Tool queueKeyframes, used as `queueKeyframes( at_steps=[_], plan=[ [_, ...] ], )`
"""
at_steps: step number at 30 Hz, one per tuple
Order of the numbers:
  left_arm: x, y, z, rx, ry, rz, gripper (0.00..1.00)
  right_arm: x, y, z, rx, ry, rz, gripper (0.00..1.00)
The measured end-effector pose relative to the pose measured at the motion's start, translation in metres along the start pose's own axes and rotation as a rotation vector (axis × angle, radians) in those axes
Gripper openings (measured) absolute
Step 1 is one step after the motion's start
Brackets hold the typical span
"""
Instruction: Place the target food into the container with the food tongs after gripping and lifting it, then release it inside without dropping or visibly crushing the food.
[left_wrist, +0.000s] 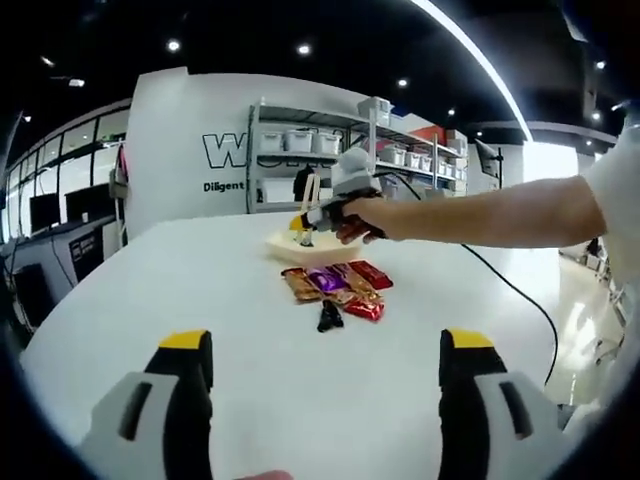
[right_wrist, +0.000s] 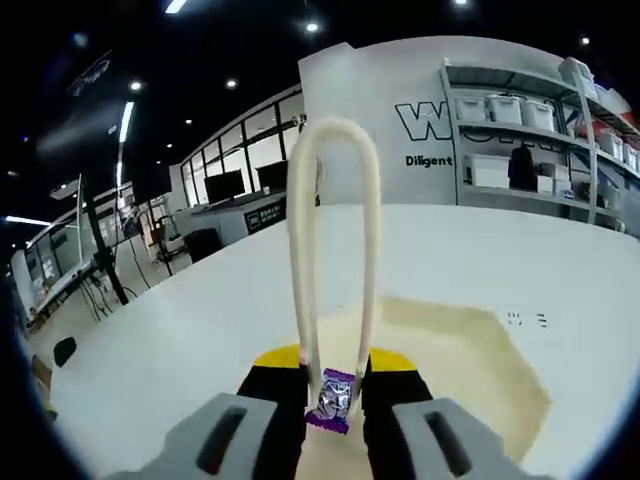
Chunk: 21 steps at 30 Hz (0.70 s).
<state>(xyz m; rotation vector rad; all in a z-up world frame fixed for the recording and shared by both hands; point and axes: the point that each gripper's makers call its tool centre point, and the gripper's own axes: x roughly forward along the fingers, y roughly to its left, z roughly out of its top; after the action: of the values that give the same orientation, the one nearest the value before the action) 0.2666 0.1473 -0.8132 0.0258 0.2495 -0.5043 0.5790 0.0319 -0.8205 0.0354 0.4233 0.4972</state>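
My right gripper (right_wrist: 335, 365) is shut on cream food tongs (right_wrist: 305, 230), whose looped end points away from the camera. A small purple snack packet (right_wrist: 333, 400) is pinched between the tong arms, right at my jaws. Beneath it lies the pale cream container (right_wrist: 470, 370). In the left gripper view, a hand holds the right gripper (left_wrist: 335, 212) with the tongs (left_wrist: 311, 190) over that container (left_wrist: 285, 247) at the far side of the table. A pile of wrapped snacks (left_wrist: 335, 285), red, purple, orange and black, lies just in front of it. My left gripper (left_wrist: 325, 345) is open and holds nothing, well short of the pile.
The white table (left_wrist: 200, 300) extends wide on every side of the pile. A black cable (left_wrist: 510, 290) trails across its right part. The person's bare forearm (left_wrist: 480, 215) reaches in from the right. Shelving with white bins (left_wrist: 300, 145) stands beyond the table.
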Motion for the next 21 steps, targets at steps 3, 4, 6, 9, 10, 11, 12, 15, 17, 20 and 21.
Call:
queueKeyframes(
  at_steps=[3, 4, 6, 9, 10, 11, 12, 15, 17, 20, 21],
  plan=[
    [0.002, 0.003, 0.001, -0.016, -0.004, 0.001, 0.92, 0.007, -0.002, -0.004, -0.031, 0.013, -0.005, 0.14],
    [0.004, 0.003, 0.001, -0.018, -0.002, -0.003, 0.92, 0.01, -0.004, -0.007, -0.032, 0.017, -0.004, 0.14],
    [0.006, 0.003, 0.0, -0.01, 0.004, -0.006, 0.92, 0.013, -0.006, -0.01, -0.021, 0.026, -0.002, 0.16],
    [0.008, 0.003, 0.0, 0.002, 0.011, -0.008, 0.91, 0.012, -0.009, -0.01, 0.014, 0.01, 0.01, 0.16],
    [0.008, 0.003, 0.0, 0.002, 0.01, -0.009, 0.91, 0.011, -0.01, -0.009, 0.018, 0.009, 0.008, 0.16],
    [0.008, 0.003, 0.0, 0.0, 0.008, -0.01, 0.91, 0.008, -0.011, -0.008, 0.019, 0.005, 0.004, 0.15],
    [0.008, 0.003, -0.001, -0.001, 0.009, -0.01, 0.91, 0.008, -0.011, -0.008, 0.019, 0.003, 0.004, 0.15],
    [0.008, 0.0, -0.002, -0.006, 0.01, -0.013, 0.91, -0.002, -0.013, 0.0, 0.027, -0.019, 0.007, 0.14],
    [0.008, -0.003, -0.003, -0.008, 0.009, -0.017, 0.91, -0.008, -0.012, 0.003, 0.024, -0.028, 0.006, 0.14],
    [0.009, -0.006, -0.002, -0.006, 0.008, -0.021, 0.91, -0.015, -0.011, 0.006, 0.009, -0.032, 0.001, 0.14],
    [0.009, -0.008, -0.001, -0.006, 0.006, -0.023, 0.91, -0.021, -0.009, 0.007, 0.009, -0.035, 0.005, 0.14]
  ],
)
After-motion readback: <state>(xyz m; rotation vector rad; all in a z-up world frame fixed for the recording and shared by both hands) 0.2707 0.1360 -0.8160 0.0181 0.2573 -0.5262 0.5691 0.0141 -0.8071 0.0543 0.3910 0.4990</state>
